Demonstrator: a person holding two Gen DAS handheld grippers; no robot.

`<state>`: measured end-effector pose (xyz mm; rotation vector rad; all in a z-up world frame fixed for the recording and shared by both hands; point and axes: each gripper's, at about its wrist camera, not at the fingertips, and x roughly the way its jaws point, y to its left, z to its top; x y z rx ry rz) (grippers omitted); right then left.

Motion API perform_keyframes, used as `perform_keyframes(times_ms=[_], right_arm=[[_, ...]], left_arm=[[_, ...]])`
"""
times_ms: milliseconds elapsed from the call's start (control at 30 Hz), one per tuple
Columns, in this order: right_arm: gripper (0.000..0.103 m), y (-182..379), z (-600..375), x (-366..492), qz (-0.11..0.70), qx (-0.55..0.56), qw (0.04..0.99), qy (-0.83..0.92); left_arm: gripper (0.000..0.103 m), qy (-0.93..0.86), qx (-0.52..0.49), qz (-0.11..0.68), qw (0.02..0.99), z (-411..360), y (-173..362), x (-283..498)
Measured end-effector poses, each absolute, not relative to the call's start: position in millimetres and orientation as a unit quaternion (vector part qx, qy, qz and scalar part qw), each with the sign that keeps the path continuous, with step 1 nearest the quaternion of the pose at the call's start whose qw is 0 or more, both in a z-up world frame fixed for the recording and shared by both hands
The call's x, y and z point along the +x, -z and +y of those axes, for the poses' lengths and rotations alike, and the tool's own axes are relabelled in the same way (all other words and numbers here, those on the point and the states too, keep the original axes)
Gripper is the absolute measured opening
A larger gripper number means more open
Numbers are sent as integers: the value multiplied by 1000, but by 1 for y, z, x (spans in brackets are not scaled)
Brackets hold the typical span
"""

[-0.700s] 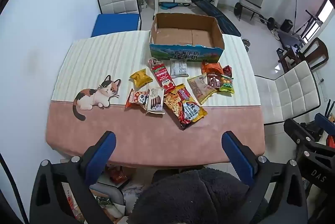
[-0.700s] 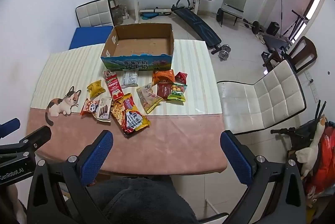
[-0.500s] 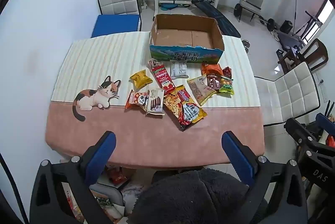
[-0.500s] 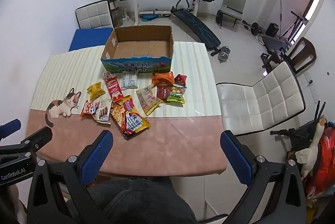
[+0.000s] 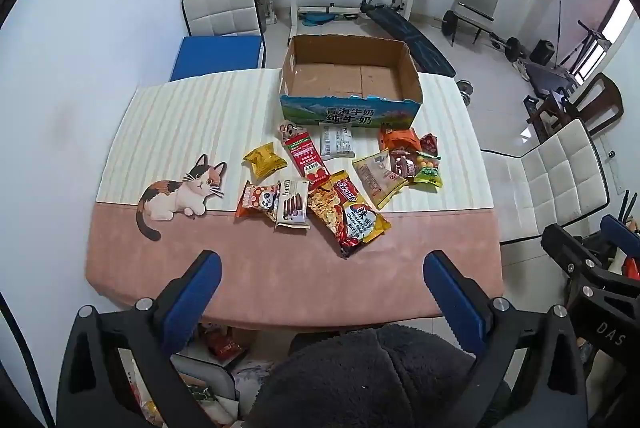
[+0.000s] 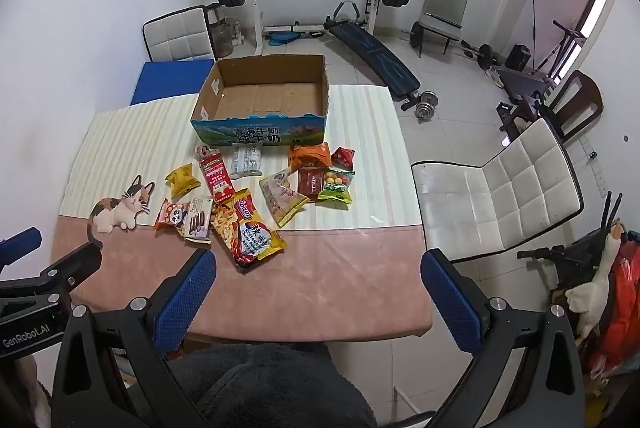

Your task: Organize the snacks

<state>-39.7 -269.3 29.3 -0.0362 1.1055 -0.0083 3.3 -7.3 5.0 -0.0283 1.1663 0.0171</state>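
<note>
Hovering high above the near edge of the table [image 5: 280,288], the left gripper [image 5: 320,292] has its blue-padded jaws spread wide with nothing between them. Same story for the right gripper [image 6: 316,288]: jaws fully apart, empty, tilted down toward the tabletop from well above it.

Out on the table, the snacks sit in a loose scatter around the middle. Nearest is a big red-and-yellow noodle packet [image 5: 350,214], lying across the line where the pink cloth meets the striped part. Just left of it lie a chocolate biscuit pack [image 5: 293,208] and an orange panda packet [image 5: 258,200], touching each other. Farther back there's a small yellow bag [image 5: 264,160], a long red packet [image 5: 306,158] and a white packet [image 5: 337,144]. To the right, a beige pouch [image 5: 378,176], an orange bag [image 5: 398,140] and a green candy bag [image 5: 428,170] bunch together.

At the far side stands the cardboard box [image 5: 348,114], open-topped, nothing inside, right behind the snacks. A printed cat [image 5: 180,192] decorates the cloth at left.
</note>
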Motion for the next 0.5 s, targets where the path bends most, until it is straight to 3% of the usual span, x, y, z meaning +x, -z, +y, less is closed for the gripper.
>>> perform_keyframes(times_ms=[500], right_arm=[[103, -30, -272, -32, 524, -14, 852, 3]], left_arm=[[103, -9, -19, 550, 835, -9, -7, 8]])
